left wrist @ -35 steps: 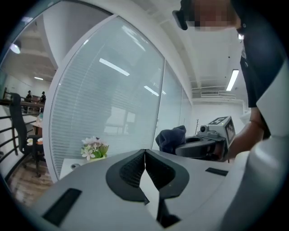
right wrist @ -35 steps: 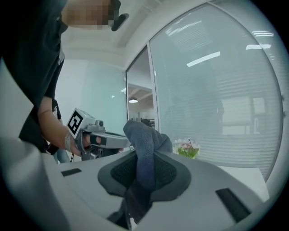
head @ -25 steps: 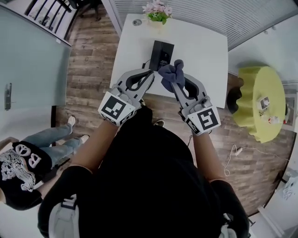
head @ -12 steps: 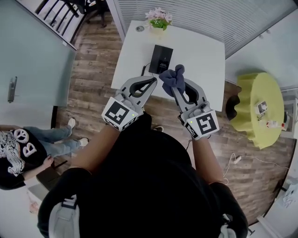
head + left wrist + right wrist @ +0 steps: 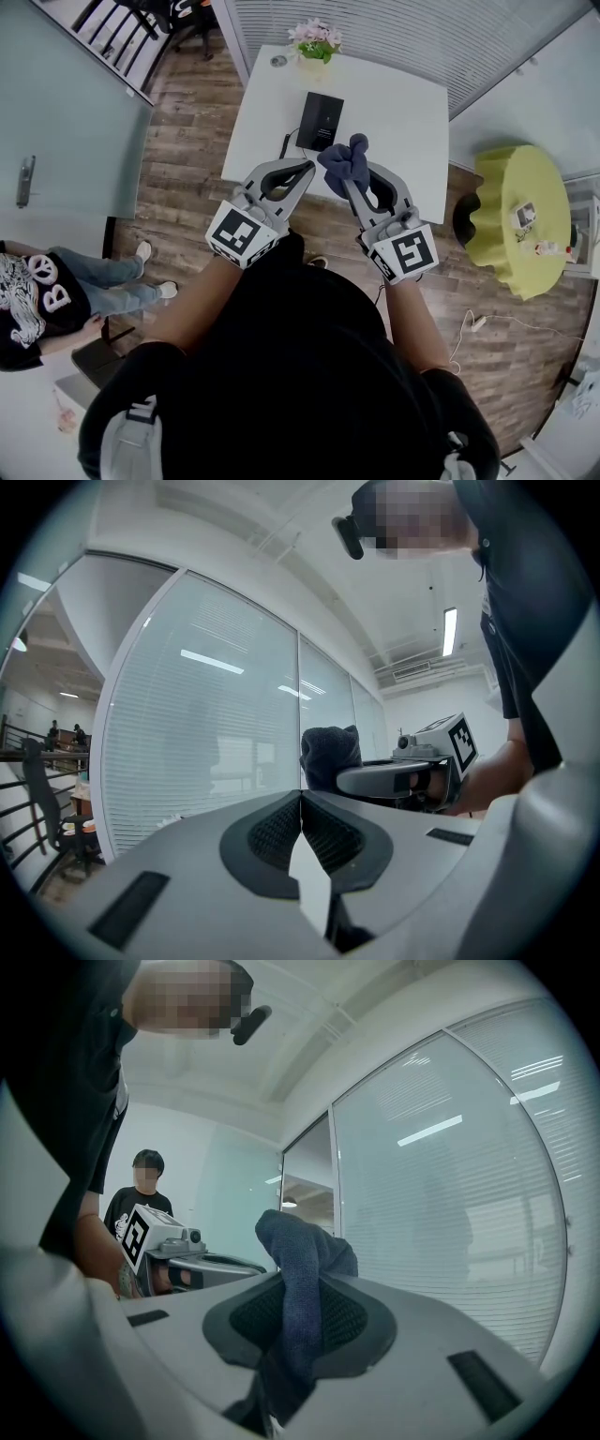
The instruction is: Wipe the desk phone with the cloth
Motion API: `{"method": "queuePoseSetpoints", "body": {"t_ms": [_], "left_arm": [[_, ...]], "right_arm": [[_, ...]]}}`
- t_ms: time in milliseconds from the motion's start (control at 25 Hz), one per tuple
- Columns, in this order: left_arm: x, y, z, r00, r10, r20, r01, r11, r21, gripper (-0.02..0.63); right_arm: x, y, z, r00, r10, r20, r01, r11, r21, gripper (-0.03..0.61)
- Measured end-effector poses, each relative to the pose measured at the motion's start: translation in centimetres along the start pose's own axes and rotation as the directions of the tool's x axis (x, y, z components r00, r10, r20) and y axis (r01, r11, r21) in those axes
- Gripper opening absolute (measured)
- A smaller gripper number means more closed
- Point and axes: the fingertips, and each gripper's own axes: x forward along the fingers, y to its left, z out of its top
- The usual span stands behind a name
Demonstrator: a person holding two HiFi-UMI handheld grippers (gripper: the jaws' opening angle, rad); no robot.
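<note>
The black desk phone (image 5: 320, 121) lies on the white table (image 5: 394, 112), a cord trailing off its near left corner. My right gripper (image 5: 349, 174) is shut on a dark blue cloth (image 5: 344, 162), which bunches above its tips, held in the air near the table's front edge and just short of the phone. In the right gripper view the cloth (image 5: 302, 1283) stands pinched between the pads. My left gripper (image 5: 309, 167) is shut and holds nothing, beside the right one. The left gripper view shows the closed jaws and the cloth (image 5: 330, 753) beyond.
A pot of pink flowers (image 5: 315, 38) stands at the table's far edge. A yellow round stool (image 5: 521, 216) is to the right, with a person (image 5: 42, 300) standing at lower left. Glass walls with blinds surround the room.
Both grippers have edged slightly toward the table with the cloth still held. The head view has shifted, so the phone and table sit a little further up the picture.
</note>
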Motion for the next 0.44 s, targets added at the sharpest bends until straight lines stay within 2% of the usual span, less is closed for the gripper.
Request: {"method": "queuePoseSetpoints", "body": {"t_ms": [440], "left_arm": [[0.08, -0.16, 0.39, 1.000, -0.006, 0.003, 0.006, 1.000, 0.003, 0.011]], "right_arm": [[-0.35, -0.20, 0.45, 1.000, -0.016, 0.001, 0.016, 1.000, -0.009, 0.091]]}}
